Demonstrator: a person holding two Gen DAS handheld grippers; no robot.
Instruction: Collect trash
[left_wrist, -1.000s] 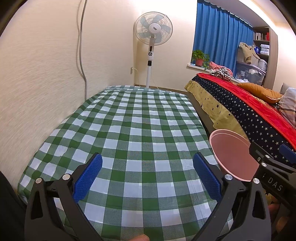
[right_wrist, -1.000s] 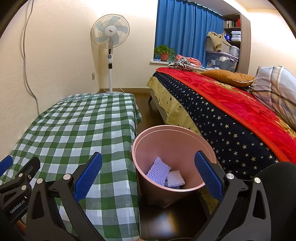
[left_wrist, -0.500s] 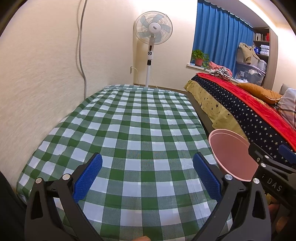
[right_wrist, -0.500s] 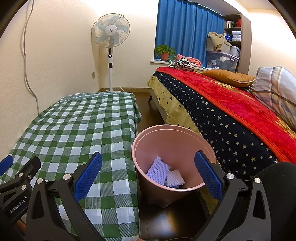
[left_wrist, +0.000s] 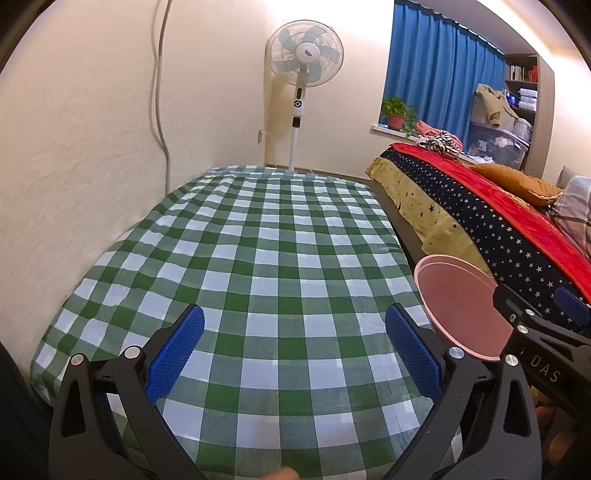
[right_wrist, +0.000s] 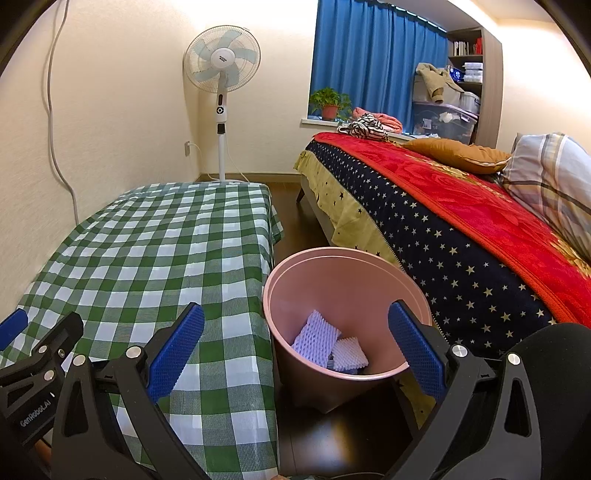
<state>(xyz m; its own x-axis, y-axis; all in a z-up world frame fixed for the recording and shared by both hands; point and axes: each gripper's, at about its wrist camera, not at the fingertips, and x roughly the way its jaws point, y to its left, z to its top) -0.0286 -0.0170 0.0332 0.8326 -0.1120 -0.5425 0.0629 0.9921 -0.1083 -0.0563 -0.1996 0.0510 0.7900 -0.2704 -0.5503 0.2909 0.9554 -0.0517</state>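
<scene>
Left gripper (left_wrist: 293, 343) and right gripper (right_wrist: 295, 341) jaws apart, empty; white foam-net pieces (right_wrist: 317, 342) inside round pink plastic bin (right_wrist: 280, 295).

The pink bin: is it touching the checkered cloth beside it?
Cannot tell. In the right wrist view the pink bin stands tight against the hanging edge of the checkered cloth, with no visible gap, yet contact is not plain.

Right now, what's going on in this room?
A person holds two grippers over a table in a green checked cloth. Left gripper and right gripper are both open and hold nothing. The pink bin stands on the floor between table and bed, with white foam net pieces inside. No trash shows on the cloth.
</scene>
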